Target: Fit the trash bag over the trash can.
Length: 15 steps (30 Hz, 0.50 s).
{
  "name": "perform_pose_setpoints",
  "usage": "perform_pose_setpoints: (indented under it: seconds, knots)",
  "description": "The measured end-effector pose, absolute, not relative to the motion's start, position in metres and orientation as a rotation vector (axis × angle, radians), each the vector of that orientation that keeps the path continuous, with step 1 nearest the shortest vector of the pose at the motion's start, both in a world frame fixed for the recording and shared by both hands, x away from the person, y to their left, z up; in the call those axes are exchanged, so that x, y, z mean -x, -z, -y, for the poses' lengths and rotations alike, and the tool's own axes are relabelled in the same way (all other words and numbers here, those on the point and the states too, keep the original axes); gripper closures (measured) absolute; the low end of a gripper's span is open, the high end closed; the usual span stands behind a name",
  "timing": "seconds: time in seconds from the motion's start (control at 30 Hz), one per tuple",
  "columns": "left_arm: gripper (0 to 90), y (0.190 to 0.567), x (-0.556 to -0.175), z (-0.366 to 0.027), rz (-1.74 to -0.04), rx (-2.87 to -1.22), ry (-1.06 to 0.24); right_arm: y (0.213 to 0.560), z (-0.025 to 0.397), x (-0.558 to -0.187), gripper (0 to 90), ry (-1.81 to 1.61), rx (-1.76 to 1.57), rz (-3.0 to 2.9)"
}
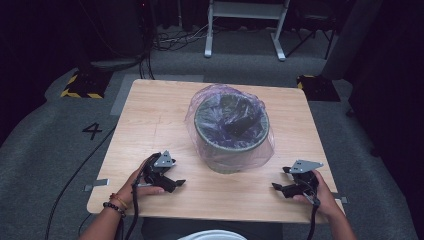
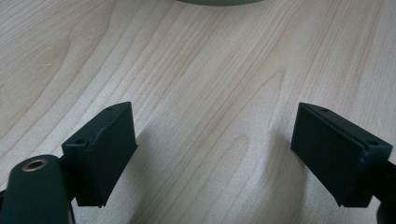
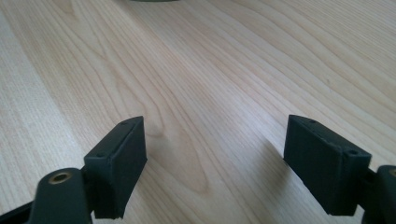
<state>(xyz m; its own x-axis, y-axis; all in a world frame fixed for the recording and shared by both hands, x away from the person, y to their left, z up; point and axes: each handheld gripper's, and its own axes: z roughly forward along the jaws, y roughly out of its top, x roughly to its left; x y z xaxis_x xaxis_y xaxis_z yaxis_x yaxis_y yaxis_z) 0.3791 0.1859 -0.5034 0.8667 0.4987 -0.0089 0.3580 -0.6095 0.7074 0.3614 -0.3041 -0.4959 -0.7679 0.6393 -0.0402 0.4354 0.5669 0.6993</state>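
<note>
Left gripper: the left gripper (image 1: 172, 181) rests on the desk (image 1: 150, 120) at the near left of the bin (image 1: 231, 131), apart from it; jaws spread wide, released, nothing between them.
Left gripper close up: in the left gripper view the left gripper (image 2: 212, 156) shows two black pads well apart over bare wood, with the bin's green base (image 2: 217, 2) at the top edge.
Right gripper: the right gripper (image 1: 285, 186) rests on the desk at the near right of the bin, apart from it; jaws spread wide, released, nothing between them.
Right gripper close up: in the right gripper view the right gripper (image 3: 215, 161) frames bare wood grain between its pads, and a sliver of the bin (image 3: 149, 1) sits at the top edge.
Hands: the left hand (image 1: 142, 182) wraps the left gripper, with bead bracelets (image 1: 116, 204) on the wrist; the right hand (image 1: 322, 195) wraps the right gripper.
Bin: a round dark green bin stands upright near the middle of the desk, slightly toward the far side, between the two grippers and beyond them.
Bag: a thin purple-tinted bag (image 1: 260, 150) lines the bin and drapes loosely over its rim and down its outside; something dark lies inside, too dim to tell what.
Floor: grey carpet around the desk, with a "4" (image 1: 92, 130) marked to the left of the bin.
</note>
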Motion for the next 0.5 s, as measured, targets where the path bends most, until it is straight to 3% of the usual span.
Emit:
perform_pose_setpoints:
  seconds: [0.5]
  knots:
    - [13.6,0.503,-0.379,-0.186,-0.616,-2.288,-0.245,0.503,0.34,-0.356,19.1,-1.047,-1.097,-2.348]
